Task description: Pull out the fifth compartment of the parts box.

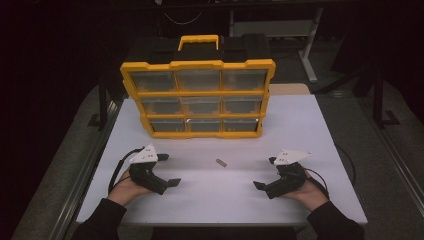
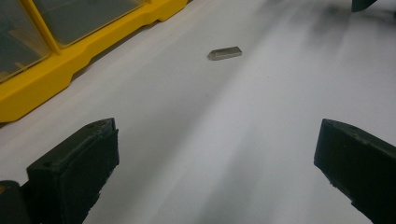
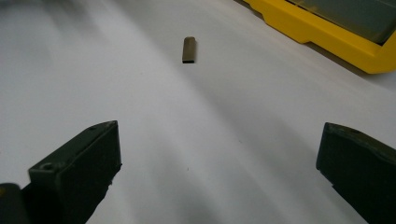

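A white table [image 1: 300, 125] carries a yellow organizer [image 1: 198, 98] that stands upright at its far middle, handle [image 1: 199, 41] on top. Its front is a grid of nine clear-fronted bins, three rows of three, framed in yellow. What lies inside the bins is too dim to tell. No brand, label or writing can be read on the organizer, the grippers or anything else here.

On the bare table in front of the organizer lies a small grey metal bar [image 1: 221, 162], flat on the surface and well apart from the organizer's foot. It sits between the two grippers, a little nearer the right one. In the left gripper view the bar [image 2: 224, 53] shows one end cut to a point; in the right gripper view the bar [image 3: 189, 50] lies lengthwise, pointing away from the camera.

The left gripper [image 1: 168, 170] rests low at the near left of the table, held in a hand [image 1: 125, 189] with a dark sleeve, a cable looping off behind it. Its jaws stand wide apart with nothing between them, and they point toward the bar, which lies well ahead of them. The right gripper [image 1: 265, 173] rests at the near right, also held in a hand [image 1: 307, 192], jaws likewise wide apart and empty, aimed inward at the bar.

Each gripper has a pale three-cornered plate on top. The room beyond the table is dark.
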The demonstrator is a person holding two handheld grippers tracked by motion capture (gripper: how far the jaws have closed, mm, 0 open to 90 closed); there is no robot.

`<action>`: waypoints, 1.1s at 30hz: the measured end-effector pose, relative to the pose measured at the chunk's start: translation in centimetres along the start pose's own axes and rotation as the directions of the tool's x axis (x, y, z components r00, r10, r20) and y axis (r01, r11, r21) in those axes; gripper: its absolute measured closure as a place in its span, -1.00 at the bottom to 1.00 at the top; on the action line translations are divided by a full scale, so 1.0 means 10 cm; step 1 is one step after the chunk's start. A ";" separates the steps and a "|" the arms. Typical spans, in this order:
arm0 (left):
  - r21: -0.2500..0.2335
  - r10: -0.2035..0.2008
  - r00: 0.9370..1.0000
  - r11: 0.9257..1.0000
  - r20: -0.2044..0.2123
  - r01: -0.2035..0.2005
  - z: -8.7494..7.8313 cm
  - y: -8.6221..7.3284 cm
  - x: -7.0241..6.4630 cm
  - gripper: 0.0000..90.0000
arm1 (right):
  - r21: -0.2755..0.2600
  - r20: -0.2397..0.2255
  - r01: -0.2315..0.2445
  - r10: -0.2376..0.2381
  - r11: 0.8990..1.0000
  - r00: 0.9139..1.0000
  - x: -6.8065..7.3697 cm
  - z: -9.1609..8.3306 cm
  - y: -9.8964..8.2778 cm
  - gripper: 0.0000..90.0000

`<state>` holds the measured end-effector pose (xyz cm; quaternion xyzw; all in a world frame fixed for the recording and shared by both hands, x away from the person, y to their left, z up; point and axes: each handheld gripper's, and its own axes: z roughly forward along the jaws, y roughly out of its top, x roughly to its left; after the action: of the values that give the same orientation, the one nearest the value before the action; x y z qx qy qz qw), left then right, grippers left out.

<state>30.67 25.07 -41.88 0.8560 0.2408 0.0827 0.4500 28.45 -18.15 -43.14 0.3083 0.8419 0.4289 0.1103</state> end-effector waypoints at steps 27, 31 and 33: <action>-0.013 0.014 1.000 1.000 0.006 -0.014 0.07 0.06 0.04 -1.00 | -0.021 0.005 -0.013 0.013 1.000 1.000 -0.01 -0.02 0.01 -1.00; -0.023 0.011 1.000 1.000 0.004 -0.010 0.08 0.07 0.04 -1.00 | -0.016 0.003 -0.009 0.009 1.000 1.000 -0.01 -0.02 0.01 -1.00; -0.023 0.007 1.000 1.000 0.003 -0.007 0.09 0.08 0.05 -1.00 | -0.017 0.001 -0.011 0.011 1.000 1.000 -0.01 -0.02 0.01 -1.00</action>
<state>31.65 24.31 -41.81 0.8518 0.2359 0.0857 0.4598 28.51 -18.30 -42.93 0.3121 0.8364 0.4367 0.1111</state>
